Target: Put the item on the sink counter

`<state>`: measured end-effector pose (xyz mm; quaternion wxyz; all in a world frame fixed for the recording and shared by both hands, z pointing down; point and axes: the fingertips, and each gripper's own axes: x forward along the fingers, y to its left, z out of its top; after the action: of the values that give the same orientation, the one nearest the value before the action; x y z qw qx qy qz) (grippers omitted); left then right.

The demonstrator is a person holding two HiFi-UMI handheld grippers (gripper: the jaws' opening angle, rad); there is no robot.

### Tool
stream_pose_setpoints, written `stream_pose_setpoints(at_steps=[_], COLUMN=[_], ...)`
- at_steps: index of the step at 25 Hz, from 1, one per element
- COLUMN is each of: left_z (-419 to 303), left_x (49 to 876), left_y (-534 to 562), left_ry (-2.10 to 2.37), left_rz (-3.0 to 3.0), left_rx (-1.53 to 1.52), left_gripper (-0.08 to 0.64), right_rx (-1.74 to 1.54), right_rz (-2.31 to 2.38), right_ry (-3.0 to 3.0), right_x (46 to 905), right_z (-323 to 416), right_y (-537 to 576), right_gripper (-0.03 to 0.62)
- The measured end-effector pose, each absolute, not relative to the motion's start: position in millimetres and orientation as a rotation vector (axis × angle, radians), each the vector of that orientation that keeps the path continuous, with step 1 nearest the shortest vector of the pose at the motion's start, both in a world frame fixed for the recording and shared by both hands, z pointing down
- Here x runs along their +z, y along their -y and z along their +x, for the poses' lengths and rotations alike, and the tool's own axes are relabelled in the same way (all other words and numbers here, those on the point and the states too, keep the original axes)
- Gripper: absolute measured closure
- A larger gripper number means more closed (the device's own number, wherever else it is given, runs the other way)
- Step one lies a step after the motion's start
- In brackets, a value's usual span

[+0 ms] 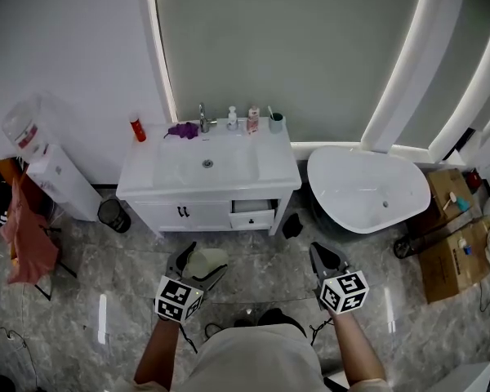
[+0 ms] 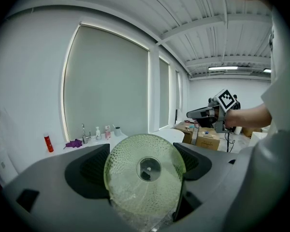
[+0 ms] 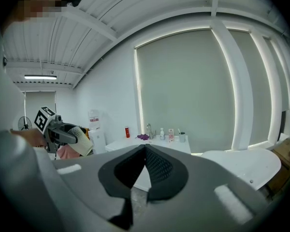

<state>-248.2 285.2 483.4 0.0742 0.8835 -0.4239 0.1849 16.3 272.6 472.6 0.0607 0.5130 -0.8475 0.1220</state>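
A pale green dimpled glass cup (image 1: 206, 262) lies between the jaws of my left gripper (image 1: 194, 264), which is shut on it, low in the head view. In the left gripper view the cup's round base (image 2: 145, 177) faces the camera and fills the gap between the jaws. My right gripper (image 1: 327, 258) is held apart to the right, shut with nothing in it; its pads (image 3: 154, 170) meet. The white sink counter (image 1: 143, 167) stands ahead against the wall, well beyond both grippers.
On the counter's back edge stand a red bottle (image 1: 137, 127), purple cloth (image 1: 182, 130), faucet (image 1: 202, 118), small bottles and a toothbrush cup (image 1: 276, 122). A drawer (image 1: 253, 216) is partly open. A white bathtub (image 1: 367, 190) is right, cardboard boxes (image 1: 453, 251) beyond; a water dispenser (image 1: 49, 166) left.
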Motion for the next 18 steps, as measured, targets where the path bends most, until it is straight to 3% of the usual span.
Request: stream_pose_setpoints(at_steps=[18], left_z=[-246], left_x=[488], left_y=[-232], left_ry=[1.308], left_rz=[2.625], left_rx=[0.547], left_gripper=[0.146], right_rx=[0.383], right_rz=[1.514], right_ry=[2.569], right_x=[483], right_z=[18], right_y=[-210], right_gripper=[0.582])
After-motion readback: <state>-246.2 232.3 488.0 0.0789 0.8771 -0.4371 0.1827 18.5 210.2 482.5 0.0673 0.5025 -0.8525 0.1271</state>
